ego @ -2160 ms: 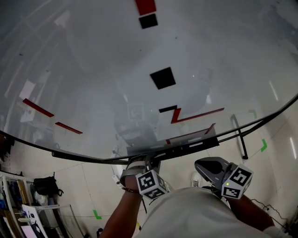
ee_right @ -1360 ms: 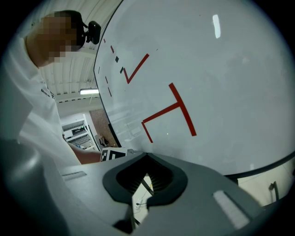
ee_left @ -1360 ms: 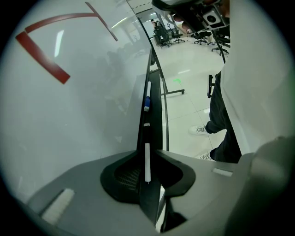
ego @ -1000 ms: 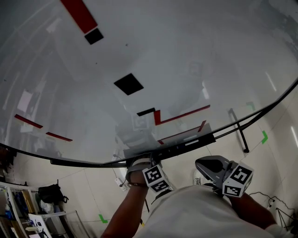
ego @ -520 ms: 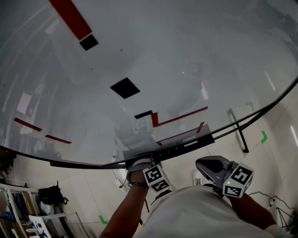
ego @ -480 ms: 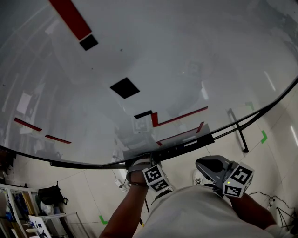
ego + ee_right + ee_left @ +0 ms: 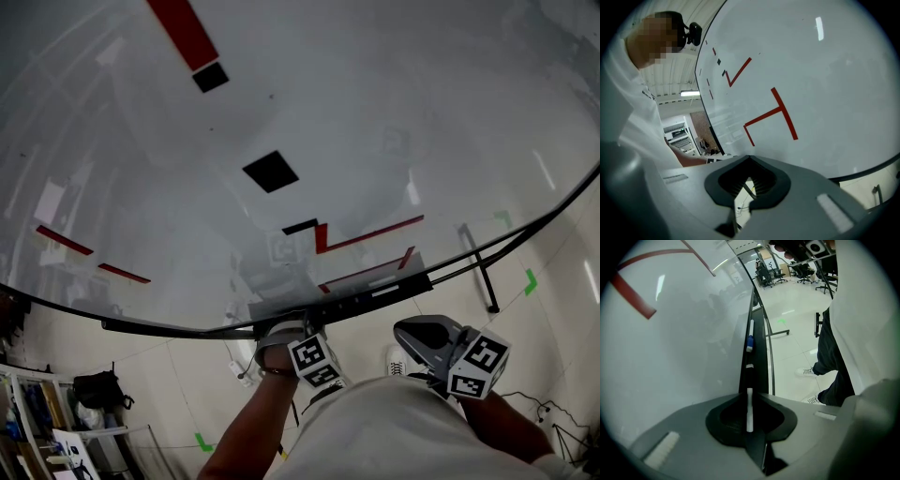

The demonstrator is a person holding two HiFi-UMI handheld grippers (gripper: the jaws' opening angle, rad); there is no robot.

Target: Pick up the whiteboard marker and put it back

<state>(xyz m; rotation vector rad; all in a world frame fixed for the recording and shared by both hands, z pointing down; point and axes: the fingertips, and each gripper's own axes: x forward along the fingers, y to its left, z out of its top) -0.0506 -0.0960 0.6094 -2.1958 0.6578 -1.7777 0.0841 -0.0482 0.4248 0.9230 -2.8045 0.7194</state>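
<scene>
The left gripper's fingers [image 7: 723,418] are closed on a slim whiteboard marker [image 7: 749,411], whose white strip runs straight up the narrow gap between them. It lies in line with the black tray [image 7: 760,357] along the foot of the whiteboard [image 7: 394,103]. Further along that tray sits a blue-capped marker [image 7: 749,343], well apart from the held one. The right gripper's fingers [image 7: 725,182] are pressed together on nothing, with only floor showing through the opening behind their tips. In the head view the right gripper [image 7: 412,333] hangs near the person's body, short of the tray.

Over the last two seconds little has changed. The left gripper [image 7: 286,330] stays at the tray edge and the right one keeps its place. Only the head view has swung, sliding the red and black marks across the board.

So the marker is at tray level but not yet let go. Whether it is resting in the tray or held just above it cannot be told. To my eye the next step is a release.
</scene>
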